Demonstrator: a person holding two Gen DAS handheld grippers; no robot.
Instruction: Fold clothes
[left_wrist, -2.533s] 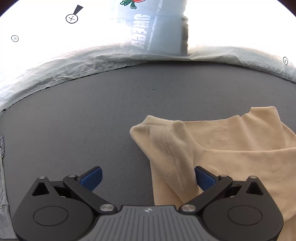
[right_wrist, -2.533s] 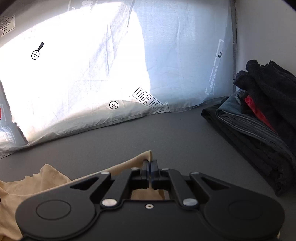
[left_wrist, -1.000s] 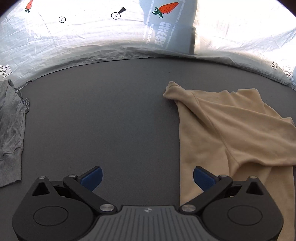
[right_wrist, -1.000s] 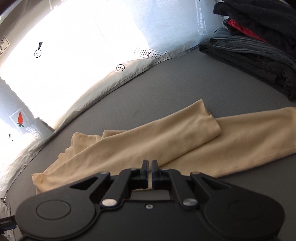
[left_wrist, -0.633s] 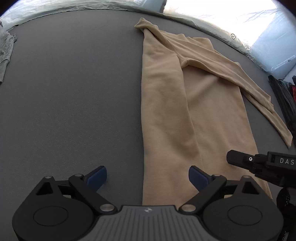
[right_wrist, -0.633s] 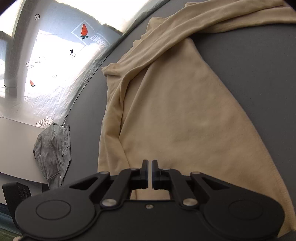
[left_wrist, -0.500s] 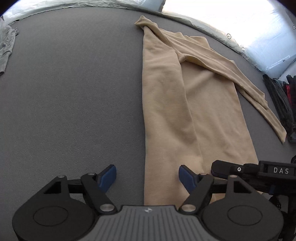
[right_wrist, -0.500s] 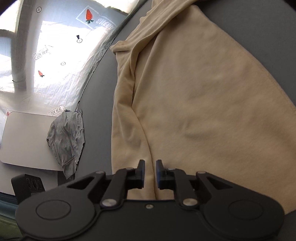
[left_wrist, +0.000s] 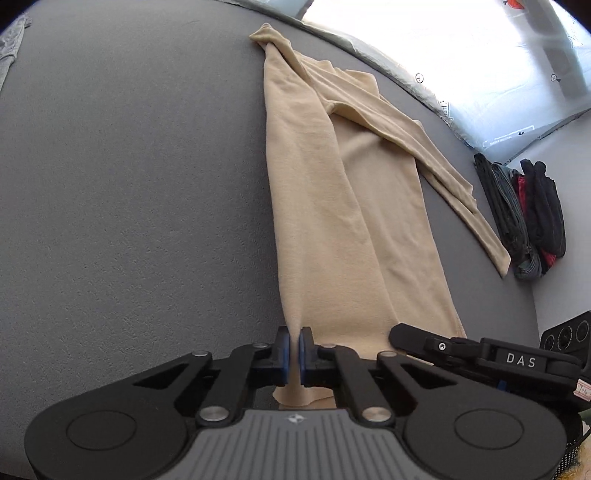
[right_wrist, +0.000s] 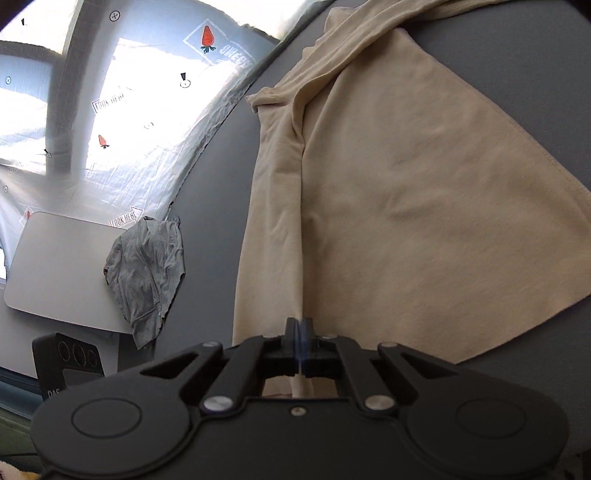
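One beige long-sleeved garment lies flat on the dark grey table, folded lengthwise into a narrow strip. Its long axis runs from the near table edge, where the hem lies at the grippers, away toward the far edge, where the collar end points at the pale printed sheeting. One sleeve crosses the body diagonally; its cuff reaches off the strip toward the stack of dark folded clothes at the right, stopping just beside it.

Left gripper: jaws clenched on the near left edge of the garment, a thin ridge of beige fabric pinched between the two blue pads. A small flap of hem lies behind the pads, under the gripper body.

Right gripper: jaws clenched on a raised fold of the same garment near its hem, with fabric visible both ahead of and behind the closed fingers. In the left wrist view the right gripper appears as a black bar over the right hem corner, just beside the left one.

Counts: one beige garment, two grippers, one stack of dark clothes, and one crumpled grey garment. The grey garment lies well apart from the beige one, at the left table edge, partly over a pale grey board.
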